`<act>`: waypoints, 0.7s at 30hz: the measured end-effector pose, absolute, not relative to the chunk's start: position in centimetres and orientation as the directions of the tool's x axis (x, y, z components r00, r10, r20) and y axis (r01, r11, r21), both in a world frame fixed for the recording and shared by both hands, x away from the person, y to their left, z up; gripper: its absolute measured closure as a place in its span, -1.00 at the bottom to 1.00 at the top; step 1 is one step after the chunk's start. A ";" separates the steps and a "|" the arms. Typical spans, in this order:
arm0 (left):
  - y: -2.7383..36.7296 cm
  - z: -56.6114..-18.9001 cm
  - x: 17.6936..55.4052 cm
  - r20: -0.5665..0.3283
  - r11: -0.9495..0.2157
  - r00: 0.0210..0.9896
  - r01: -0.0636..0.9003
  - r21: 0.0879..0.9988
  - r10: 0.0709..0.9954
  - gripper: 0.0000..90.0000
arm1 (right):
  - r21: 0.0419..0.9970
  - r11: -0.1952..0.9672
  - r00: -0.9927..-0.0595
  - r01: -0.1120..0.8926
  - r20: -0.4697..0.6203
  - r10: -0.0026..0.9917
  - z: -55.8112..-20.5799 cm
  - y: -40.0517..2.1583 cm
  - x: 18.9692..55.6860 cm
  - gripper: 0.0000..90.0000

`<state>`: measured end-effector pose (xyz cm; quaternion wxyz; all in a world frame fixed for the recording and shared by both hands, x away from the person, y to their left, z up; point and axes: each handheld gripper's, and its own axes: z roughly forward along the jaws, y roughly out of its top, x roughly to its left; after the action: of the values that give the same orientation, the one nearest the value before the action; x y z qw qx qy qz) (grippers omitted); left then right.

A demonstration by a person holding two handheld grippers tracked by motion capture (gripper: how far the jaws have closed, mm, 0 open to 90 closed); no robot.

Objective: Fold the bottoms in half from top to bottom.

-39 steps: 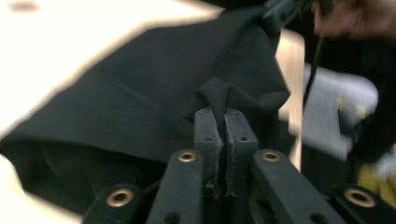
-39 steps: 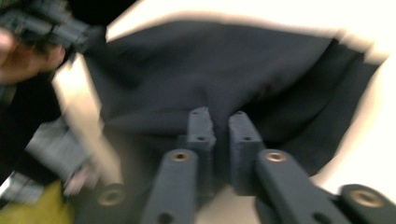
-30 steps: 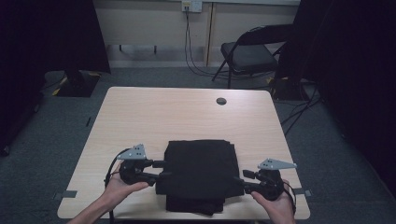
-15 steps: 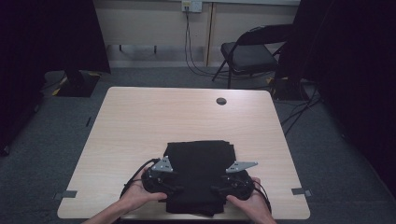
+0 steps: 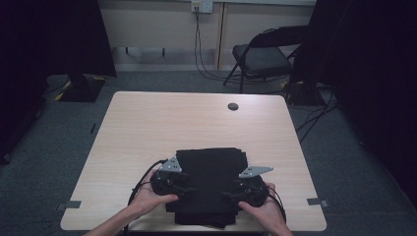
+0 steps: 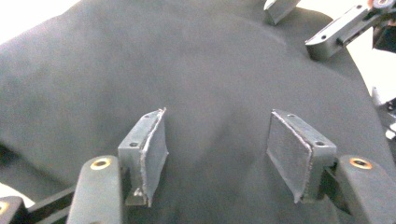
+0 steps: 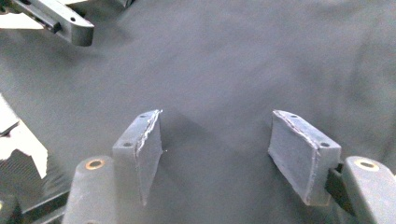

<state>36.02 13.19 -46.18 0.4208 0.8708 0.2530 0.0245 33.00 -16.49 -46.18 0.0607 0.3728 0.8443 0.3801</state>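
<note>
A folded black cloth lies on the near half of the wooden table. My left gripper hovers low over the cloth's near left part, pointing inward. Its jaws have just been opening and stand open over smooth black cloth, with no fold pinched between the pads. My right gripper faces it from the near right. Its jaws have also just been opening and stand open over the cloth, nothing gripped. Each gripper view shows the other gripper's jaw tips at its top edge.
A small dark round grommet sits in the table's far side. A folding chair and trailing cables stand on the floor beyond the table. Bare wood runs along the far half and both sides of the cloth.
Both hands have come inward from the cloth's left and right edges to over its near middle and have sunk lower. Both pairs of jaws stand wider apart.
</note>
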 end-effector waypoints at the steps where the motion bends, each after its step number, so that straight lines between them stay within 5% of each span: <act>1: 12.9 -46.2 36.3 -0.172 -0.516 0.872 0.418 0.747 0.457 -0.16 | 0.688 0.425 -0.707 0.588 0.182 0.683 -46.1 -16.5 33.3 -0.25; 14: 8.2 -48.0 38.8 -0.154 -0.531 0.869 0.418 0.737 0.470 -0.01 | 0.773 0.330 -0.669 0.542 0.158 0.727 -43.6 -16.1 40.4 -0.35; 16: 8.0 -48.3 38.8 -0.174 -0.545 0.857 0.451 0.706 0.485 -0.01 | 0.762 0.293 -0.659 0.577 0.223 0.719 -43.8 -15.7 41.8 -0.38; 21: 7.8 -48.9 38.5 -0.136 -0.556 0.869 0.418 0.718 0.476 -0.02 | 0.749 0.385 -0.710 0.540 0.159 0.685 -42.8 -12.6 44.1 -0.40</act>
<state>38.54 7.83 -48.87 0.3969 0.8814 0.2535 0.0368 44.09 -12.61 -42.82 0.0883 0.3701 0.8276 0.4127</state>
